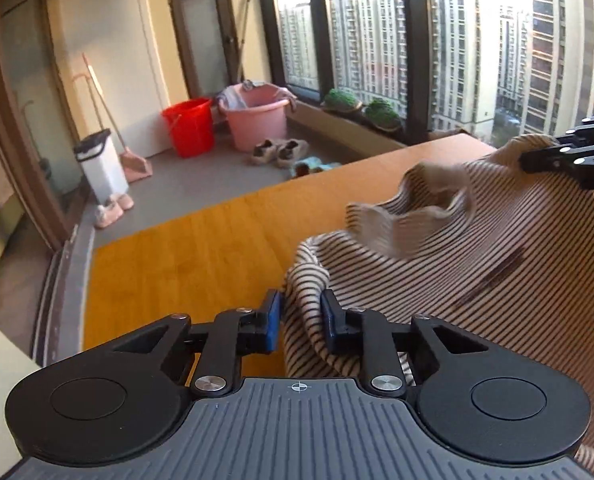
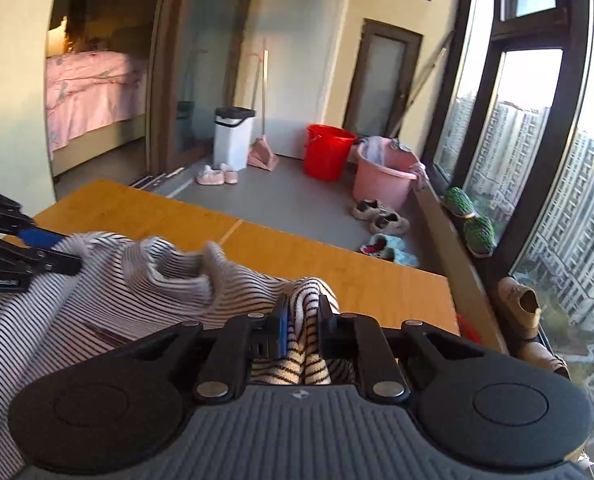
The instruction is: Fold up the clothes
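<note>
A striped top (image 1: 477,248), beige with thin dark stripes and a floppy collar, hangs stretched between my two grippers above the wooden table (image 1: 185,264). My left gripper (image 1: 301,312) is shut on one bunched shoulder of the striped top. My right gripper (image 2: 302,312) is shut on the other bunched shoulder of the striped top (image 2: 145,280). The right gripper shows at the right edge of the left wrist view (image 1: 529,162). The left gripper shows at the left edge of the right wrist view (image 2: 71,254). The lower part of the top is hidden below both views.
The table (image 2: 369,284) ends at a grey balcony floor. On it stand a red bucket (image 2: 327,158), a pink tub (image 2: 385,178), a white bin (image 2: 233,144), a dustpan and several shoes. Windows and a sill with shoes run along the right (image 2: 469,216).
</note>
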{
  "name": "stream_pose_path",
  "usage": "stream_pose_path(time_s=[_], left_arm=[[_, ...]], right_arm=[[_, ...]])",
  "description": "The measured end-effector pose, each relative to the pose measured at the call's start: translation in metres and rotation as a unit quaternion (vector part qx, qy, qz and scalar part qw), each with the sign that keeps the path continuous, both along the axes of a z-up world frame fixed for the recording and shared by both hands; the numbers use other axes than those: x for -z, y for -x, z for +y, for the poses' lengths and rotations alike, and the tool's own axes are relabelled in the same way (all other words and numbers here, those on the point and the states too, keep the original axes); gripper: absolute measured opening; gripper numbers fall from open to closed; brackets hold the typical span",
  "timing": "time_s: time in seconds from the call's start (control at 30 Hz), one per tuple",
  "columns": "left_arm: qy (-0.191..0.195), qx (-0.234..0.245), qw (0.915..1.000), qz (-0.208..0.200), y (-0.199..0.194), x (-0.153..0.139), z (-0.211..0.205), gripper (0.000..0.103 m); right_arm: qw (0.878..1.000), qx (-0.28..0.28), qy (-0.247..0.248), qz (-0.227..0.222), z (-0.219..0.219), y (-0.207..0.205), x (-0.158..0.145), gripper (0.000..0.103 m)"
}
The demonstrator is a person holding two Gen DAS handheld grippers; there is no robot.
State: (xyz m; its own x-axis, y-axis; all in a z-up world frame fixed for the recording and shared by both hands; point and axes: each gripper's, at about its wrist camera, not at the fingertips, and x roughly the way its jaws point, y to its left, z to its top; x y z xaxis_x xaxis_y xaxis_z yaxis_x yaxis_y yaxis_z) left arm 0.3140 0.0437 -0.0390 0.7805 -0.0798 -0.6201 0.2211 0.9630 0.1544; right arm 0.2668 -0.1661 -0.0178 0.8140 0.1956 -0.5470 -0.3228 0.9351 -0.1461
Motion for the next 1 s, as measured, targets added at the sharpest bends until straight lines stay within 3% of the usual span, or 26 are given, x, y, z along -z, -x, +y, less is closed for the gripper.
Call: stream_pose_path(time_s=[0.1, 0.13, 0.2, 0.33, 0.43, 0.57, 0.73, 0.87, 0.9, 0.93, 0.97, 1.0], left_arm=[[0.002, -0.015, 0.9999, -0.002, 0.001, 0.001, 0.006, 0.027], [0.0, -0.015, 0.9999, -0.006, 0.002, -0.001, 0.005, 0.028], [-0.006, -0.015, 0.9998, -0.014, 0.006, -0.007, 0.001, 0.038], [-0.001, -0.013, 0.9994, -0.031, 0.018, -0.02, 0.0, 0.048], [0.004, -0.009, 0.9993, -0.036, 0.026, -0.024, 0.0, 0.055], [0.016, -0.007, 0.999, -0.04, 0.039, -0.026, -0.001, 0.061], [0.033, -0.003, 0.9983, -0.049, 0.056, -0.034, 0.0, 0.073], [0.034, 0.008, 0.9974, -0.062, 0.075, -0.046, 0.002, 0.082], [0.033, 0.011, 0.9972, -0.066, 0.08, -0.048, 0.003, 0.085], [0.032, 0.015, 0.9969, -0.07, 0.085, -0.051, 0.004, 0.086], [0.032, 0.02, 0.9963, -0.077, 0.091, -0.055, 0.006, 0.088], [0.033, 0.029, 0.9952, -0.087, 0.1, -0.058, 0.007, 0.09]], right_arm=[[0.999, 0.029, 0.008, 0.045, -0.016, -0.026, 0.028, 0.016], [0.998, 0.031, 0.009, 0.055, -0.018, -0.028, 0.036, 0.022], [0.998, 0.042, -0.005, 0.046, -0.023, -0.025, 0.036, 0.028], [0.999, 0.05, -0.012, 0.003, -0.022, -0.002, 0.008, 0.037], [0.999, 0.002, -0.048, -0.007, -0.02, 0.035, -0.018, 0.045], [0.991, -0.079, -0.101, 0.027, -0.014, 0.092, -0.033, 0.048], [0.972, -0.123, -0.158, 0.125, -0.002, 0.129, -0.021, 0.057], [0.968, -0.137, -0.122, 0.17, 0.018, 0.146, 0.009, 0.058], [0.968, -0.139, -0.111, 0.178, 0.023, 0.15, 0.016, 0.058], [0.967, -0.143, -0.106, 0.185, 0.027, 0.152, 0.019, 0.044], [0.965, -0.147, -0.101, 0.191, 0.031, 0.155, 0.023, 0.018], [0.965, -0.151, -0.098, 0.189, 0.034, 0.157, 0.02, 0.01]])
